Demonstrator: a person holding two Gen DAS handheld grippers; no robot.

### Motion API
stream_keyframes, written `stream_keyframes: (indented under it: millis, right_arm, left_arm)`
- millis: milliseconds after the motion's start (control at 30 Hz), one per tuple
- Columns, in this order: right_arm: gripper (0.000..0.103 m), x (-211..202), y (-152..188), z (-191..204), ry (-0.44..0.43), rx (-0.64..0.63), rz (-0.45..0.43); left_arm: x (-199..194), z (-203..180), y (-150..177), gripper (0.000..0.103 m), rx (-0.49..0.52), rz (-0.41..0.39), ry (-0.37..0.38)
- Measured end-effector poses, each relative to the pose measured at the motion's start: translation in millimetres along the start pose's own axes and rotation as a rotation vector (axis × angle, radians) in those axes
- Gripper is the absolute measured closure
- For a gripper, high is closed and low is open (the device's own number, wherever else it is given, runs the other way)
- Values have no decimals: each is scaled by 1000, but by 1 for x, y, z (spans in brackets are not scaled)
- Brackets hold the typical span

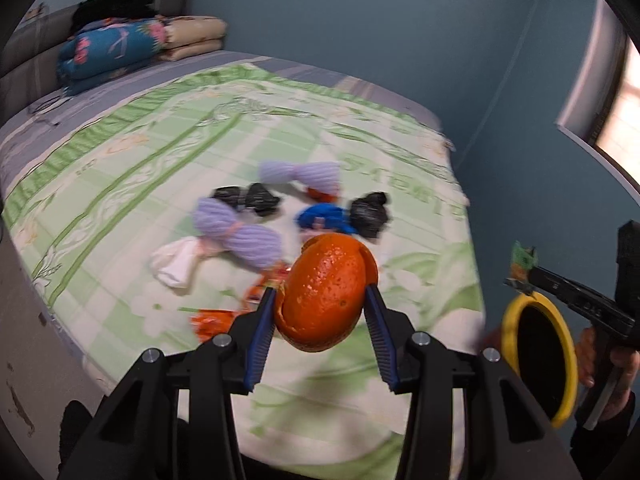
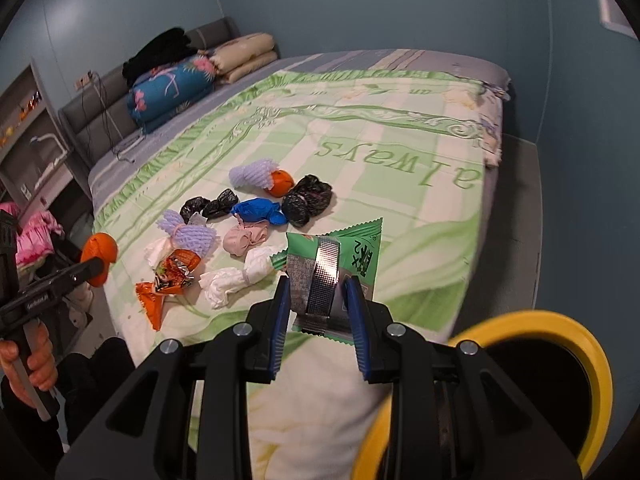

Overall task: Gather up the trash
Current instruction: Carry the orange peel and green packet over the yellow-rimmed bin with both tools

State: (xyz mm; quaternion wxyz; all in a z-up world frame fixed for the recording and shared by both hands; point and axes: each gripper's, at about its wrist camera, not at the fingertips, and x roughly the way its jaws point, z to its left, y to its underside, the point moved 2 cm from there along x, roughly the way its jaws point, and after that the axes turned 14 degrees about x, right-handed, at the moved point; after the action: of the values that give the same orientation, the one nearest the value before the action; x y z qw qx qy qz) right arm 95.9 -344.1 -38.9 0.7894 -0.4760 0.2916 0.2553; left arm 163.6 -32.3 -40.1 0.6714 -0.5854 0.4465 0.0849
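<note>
My left gripper (image 1: 322, 300) is shut on an orange peel (image 1: 324, 292) and holds it above the bed's near edge; it also shows in the right wrist view (image 2: 98, 258). My right gripper (image 2: 318, 292) is shut on a green snack wrapper (image 2: 336, 268), just left of a yellow-rimmed bin (image 2: 560, 364). The bin (image 1: 540, 360) and wrapper (image 1: 524, 258) show at right in the left wrist view. On the bed lie purple foam nets (image 2: 188, 234), black bags (image 2: 306, 200), a blue bag (image 2: 260, 210), white tissue (image 2: 236, 278) and an orange wrapper (image 2: 168, 280).
The bed carries a green and white quilt (image 2: 360, 128). Folded blankets (image 2: 172, 88) are stacked at the headboard. A blue wall (image 1: 360, 20) runs behind the bed. A shelf unit (image 2: 28, 132) stands at left. A window (image 1: 624, 108) is at right.
</note>
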Motion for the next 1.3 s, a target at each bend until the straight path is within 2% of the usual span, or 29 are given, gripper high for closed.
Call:
stream_keyframes:
  millis: [333,600,700,867,1067,1300]
  right_arm:
    - [76,-66,9,-57,67,117,-74]
    - [75,-96,11,-101,122,244,-133]
    - [75,-98,13,-116,111,289,-139]
    - [75,-95,19,-141,124,353,-129]
    - [74,-93,22,-168,146,417,-129]
    - [72,-86,24,-174,157,428,-111]
  left_arm:
    - [-13,-124,-13,61,167,44,180]
    - [14,-208,-17,61,274,129,314]
    - [26,-232,-19,61,303,141,350]
    - [51,-263,-18,61,300,171,426]
    - [69,-287,-9,61,327,202,457]
    - [81,-305,11,61,370,251,489]
